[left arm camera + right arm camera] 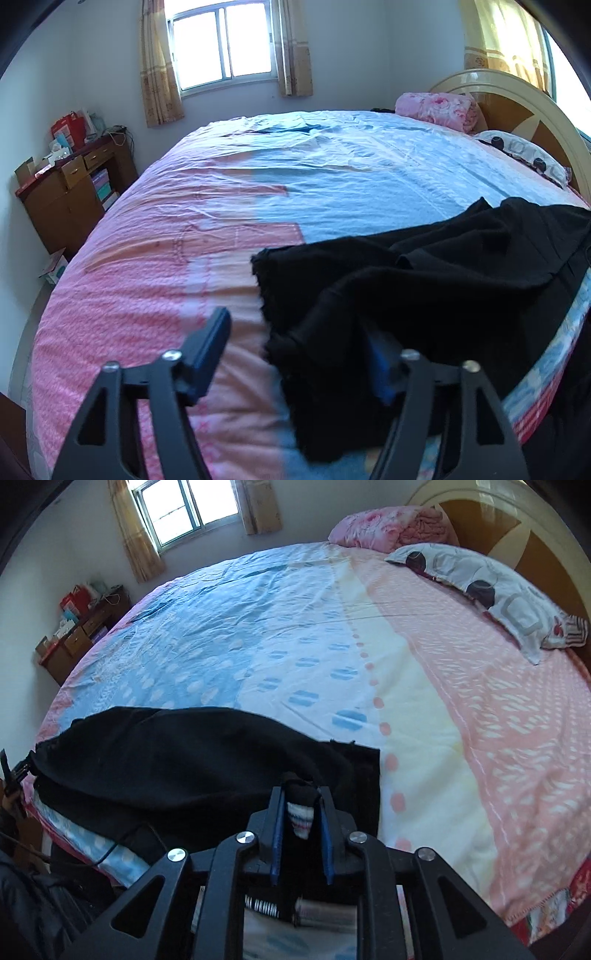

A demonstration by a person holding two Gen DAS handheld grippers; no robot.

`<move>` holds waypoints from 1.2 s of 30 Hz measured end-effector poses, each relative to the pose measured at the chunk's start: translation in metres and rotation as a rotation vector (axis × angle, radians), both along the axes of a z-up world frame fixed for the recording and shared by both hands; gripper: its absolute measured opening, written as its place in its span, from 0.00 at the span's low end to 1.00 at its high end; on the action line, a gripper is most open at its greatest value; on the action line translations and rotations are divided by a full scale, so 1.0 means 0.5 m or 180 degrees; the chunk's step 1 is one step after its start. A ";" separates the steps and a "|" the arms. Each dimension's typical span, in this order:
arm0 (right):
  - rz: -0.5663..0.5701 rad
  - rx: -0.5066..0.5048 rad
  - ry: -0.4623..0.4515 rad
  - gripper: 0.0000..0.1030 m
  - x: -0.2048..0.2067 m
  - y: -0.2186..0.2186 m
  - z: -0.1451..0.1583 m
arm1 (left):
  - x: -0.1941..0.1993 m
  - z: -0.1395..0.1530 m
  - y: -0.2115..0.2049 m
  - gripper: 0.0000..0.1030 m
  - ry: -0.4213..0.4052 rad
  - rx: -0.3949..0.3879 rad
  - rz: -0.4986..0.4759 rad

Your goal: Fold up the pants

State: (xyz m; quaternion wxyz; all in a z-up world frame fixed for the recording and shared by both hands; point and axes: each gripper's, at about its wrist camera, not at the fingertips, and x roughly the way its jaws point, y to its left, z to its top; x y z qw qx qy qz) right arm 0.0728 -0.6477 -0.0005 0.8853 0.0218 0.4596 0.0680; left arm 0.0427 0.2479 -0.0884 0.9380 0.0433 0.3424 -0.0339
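Observation:
Black pants (424, 280) lie crumpled on the near part of the bed, one leg end with a raw hem toward the middle. My left gripper (295, 332) stands wide open at that hem. Its left finger (210, 354) is over bare sheet, and cloth drapes over its right finger (384, 373). In the right wrist view the pants (177, 760) spread left from my right gripper (301, 794). Its jaws stand a little apart, with a small bunch of black cloth sitting between the tips and sheet showing behind it.
The bed (424, 709) has a pink, white and blue sheet. A patterned pillow (491, 587) and a folded pink blanket (388, 528) lie by the headboard (517, 110). A cluttered wooden cabinet (74, 192) stands under the window at the far left. A cable (110, 849) hangs off the near bed edge.

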 end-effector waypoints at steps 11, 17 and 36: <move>0.0425 0.0171 -0.0150 0.46 -0.124 0.100 0.115 | -0.064 -0.016 0.020 0.91 0.0150 0.0371 -0.0128; 0.1556 0.0040 0.0016 0.46 -0.155 0.387 0.043 | -0.071 -0.041 0.021 0.93 0.0262 0.0663 -0.0033; 0.2167 -0.1321 -0.0302 0.46 -0.050 0.792 -0.196 | -0.092 -0.033 0.015 0.86 0.0060 -0.0071 0.0102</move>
